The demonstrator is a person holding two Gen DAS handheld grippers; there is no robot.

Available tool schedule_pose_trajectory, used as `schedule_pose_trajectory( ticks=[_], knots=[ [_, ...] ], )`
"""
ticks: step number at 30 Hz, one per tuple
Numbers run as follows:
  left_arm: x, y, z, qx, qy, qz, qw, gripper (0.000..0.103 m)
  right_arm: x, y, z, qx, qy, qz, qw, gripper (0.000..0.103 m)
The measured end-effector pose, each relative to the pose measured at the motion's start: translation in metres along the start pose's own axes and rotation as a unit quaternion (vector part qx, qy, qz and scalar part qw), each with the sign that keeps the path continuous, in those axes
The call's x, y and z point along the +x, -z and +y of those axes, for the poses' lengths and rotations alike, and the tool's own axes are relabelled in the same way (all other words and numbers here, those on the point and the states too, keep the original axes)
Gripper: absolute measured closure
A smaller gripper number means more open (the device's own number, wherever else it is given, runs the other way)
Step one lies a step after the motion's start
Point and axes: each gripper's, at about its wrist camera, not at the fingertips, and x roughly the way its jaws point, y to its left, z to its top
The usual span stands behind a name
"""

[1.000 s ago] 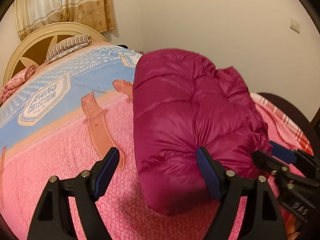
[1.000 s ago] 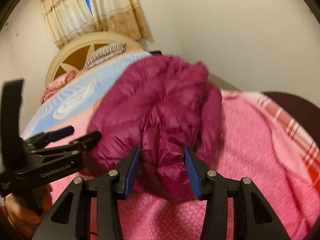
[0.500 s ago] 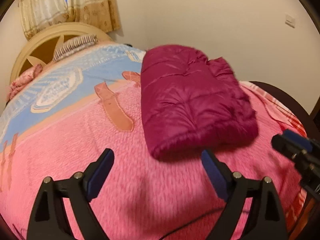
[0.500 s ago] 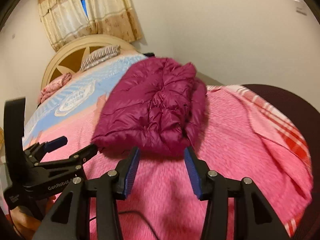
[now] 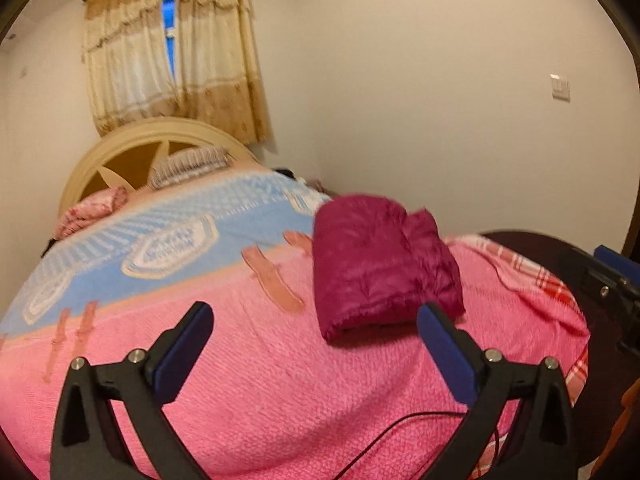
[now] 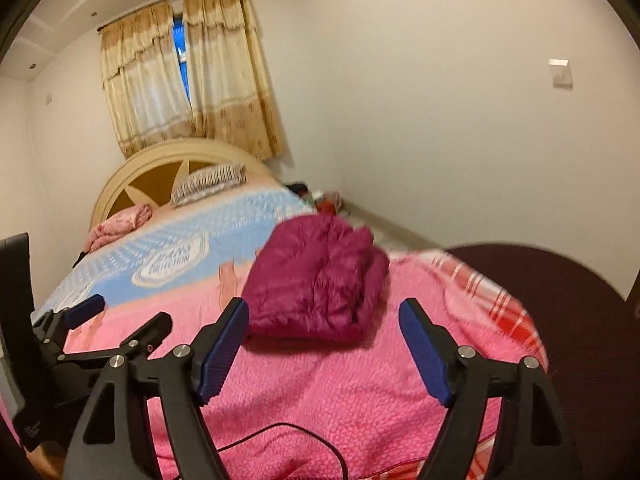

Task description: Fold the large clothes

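Nearest: left gripper w/ jaws spread wide, nothing between them; they've just been opening. Right gripper likewise released & empty, jaws also just been opening, not as wide as the left. A thin black cable trails over the near edge of the bed.

Mid: the magenta puffer jacket lies folded into a compact bundle on the pink bedspread, beyond both sets of tips, touching neither. Its folded edge faces the grippers; looks settled, though puffy fill could spring a layer back up.

Far: blue printed part of the cover, striped pillow, cream headboard, curtains at the window.

Step, as I read it: final fold done & let go, so this garment is prob. finished. Next move calls for either checking the bundle holds shape & pressing it flat if it puffs, or fetching another large garment; none visible here.
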Motion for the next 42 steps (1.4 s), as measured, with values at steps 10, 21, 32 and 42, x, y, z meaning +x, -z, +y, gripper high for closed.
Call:
schedule_pose_trajectory(
  ticks=[10,21,32,42],
  knots=[
    [-0.018,-0.004,0.002,0.012,-0.036,-0.036,0.9986,0.0,-0.036,-0.007,0.022,-0.027,0.008,-0.07,0.997,0.019],
    [-0.013,-0.004,0.005,0.007,-0.046,-0.029,0.9985,0.0,-0.029,-0.007,0.015,-0.014,0.015,-0.06,0.998,0.019],
    [-0.018,-0.005,0.007,0.004,-0.047,-0.036,0.9982,0.0,-0.027,-0.004,0.018,-0.021,0.01,-0.061,0.998,0.018],
    [-0.011,-0.007,0.013,-0.013,-0.026,-0.024,0.9993,0.0,-0.027,-0.003,0.02,-0.022,0.019,-0.063,0.998,0.018]
  ],
)
